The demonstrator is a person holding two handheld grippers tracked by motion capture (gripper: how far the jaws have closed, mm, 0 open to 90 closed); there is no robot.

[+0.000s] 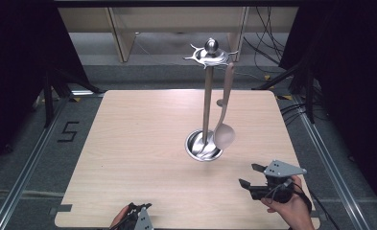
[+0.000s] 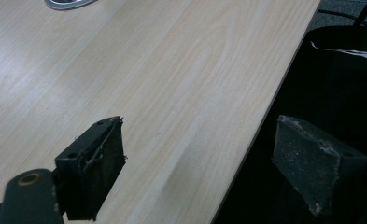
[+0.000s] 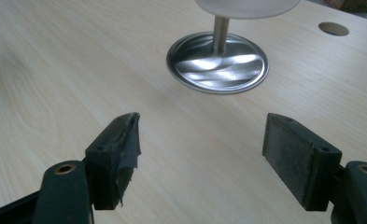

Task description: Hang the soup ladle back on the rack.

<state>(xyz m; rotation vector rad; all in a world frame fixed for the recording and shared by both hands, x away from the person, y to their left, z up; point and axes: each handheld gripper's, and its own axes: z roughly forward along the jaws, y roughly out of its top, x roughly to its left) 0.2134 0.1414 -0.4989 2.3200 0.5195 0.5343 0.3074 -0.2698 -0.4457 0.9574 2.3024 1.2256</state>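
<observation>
Center of the high view: ladle (image 1: 223,135) hung from the utensil stand (image 1: 206,96) on the tabletop (image 1: 138,143), so hanging looked done. Right claw (image 1: 252,175) at lower right & left claw (image 1: 139,207) at bottom edge were both released, empty; nothing obvious left.

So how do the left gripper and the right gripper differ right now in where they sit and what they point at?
The left gripper sits at the table's near edge, one of its jaws out past that edge; the right gripper is farther in, with both its jaws over the wood. The right gripper faces the rack's round metal base squarely, while the left gripper catches just a sliver of that base at the top of its own view. Both are open, hand-held and holding nothing.
</observation>
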